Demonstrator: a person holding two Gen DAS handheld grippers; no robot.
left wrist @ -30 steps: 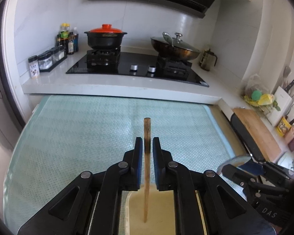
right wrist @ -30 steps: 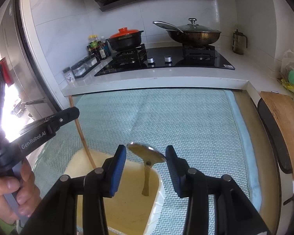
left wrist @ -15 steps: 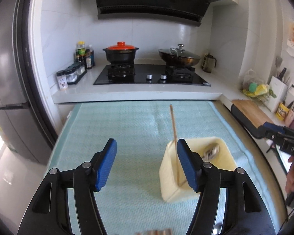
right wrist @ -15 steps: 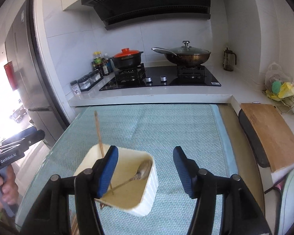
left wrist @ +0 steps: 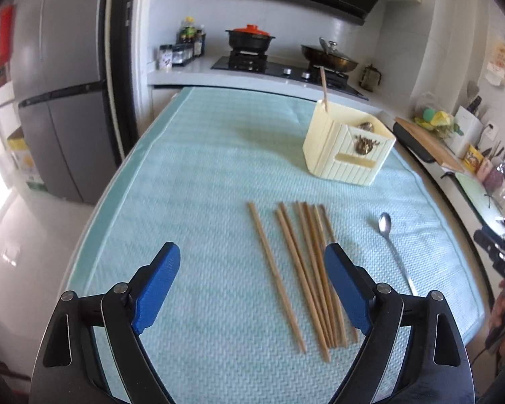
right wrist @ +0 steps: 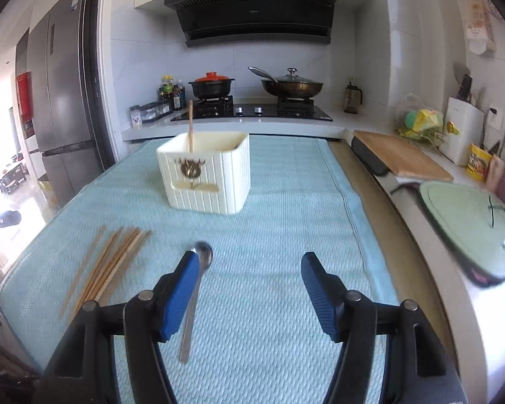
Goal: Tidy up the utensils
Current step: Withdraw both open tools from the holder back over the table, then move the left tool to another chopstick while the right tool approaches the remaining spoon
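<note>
Jaws of my left gripper [left wrist: 249, 288] and right gripper [right wrist: 247, 294] have just opened, empty, above chopsticks [left wrist: 303, 276] and spoon [right wrist: 195, 296] awaiting the holder [right wrist: 207, 175] mid-worktop.

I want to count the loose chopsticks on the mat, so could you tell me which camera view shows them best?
The left wrist view: the loose chopsticks lie sharp and nearly full length ahead of the open left gripper, only a few ends hidden behind one finger. The right wrist view shows them blurred, at its left edge.
</note>
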